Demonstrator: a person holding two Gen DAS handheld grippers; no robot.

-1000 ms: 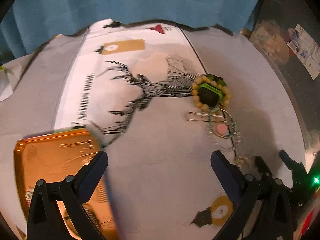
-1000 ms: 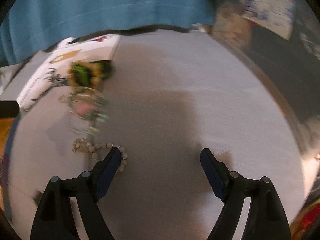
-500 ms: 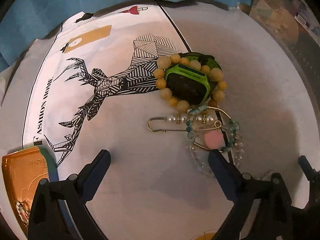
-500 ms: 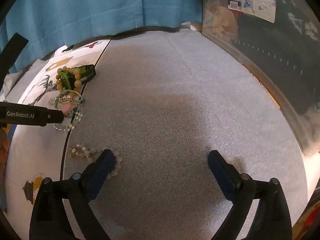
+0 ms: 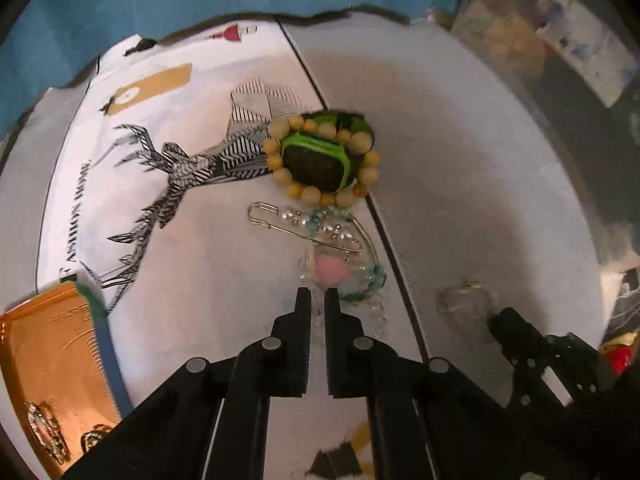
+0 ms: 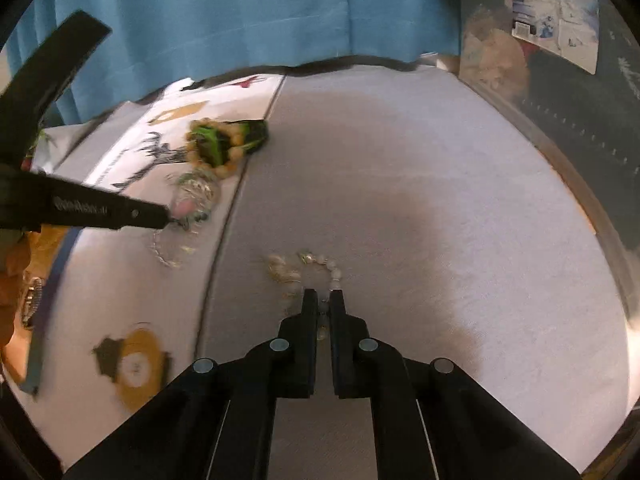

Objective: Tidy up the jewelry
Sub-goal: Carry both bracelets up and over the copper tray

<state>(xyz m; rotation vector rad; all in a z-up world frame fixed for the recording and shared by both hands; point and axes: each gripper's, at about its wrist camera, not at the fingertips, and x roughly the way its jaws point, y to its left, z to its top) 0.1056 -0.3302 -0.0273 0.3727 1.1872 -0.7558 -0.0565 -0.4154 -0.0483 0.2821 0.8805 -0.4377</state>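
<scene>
Both grippers wide open 0.5 s ago, now pinched nearly shut: left gripper [image 5: 317, 294] closed on clear crystal bead strand [image 5: 378, 312] of the tangled pile w/ pink charm [image 5: 330, 270], just below pearl safety-pin brooch [image 5: 308, 226]; right gripper [image 6: 323, 298] closed on pearl bead bracelet [image 6: 334, 270] on grey surface [image 6: 440, 220], to the right of brooch pile. Reads as two simultaneous grasps just made, lift not yet started. Next likely carry to gold tray [image 5: 48, 344], left of brooch, already holding a few pieces; green watch [image 5: 316, 160] ringed by yellow bead bracelet [image 5: 362, 140] untouched above brooch.
</scene>
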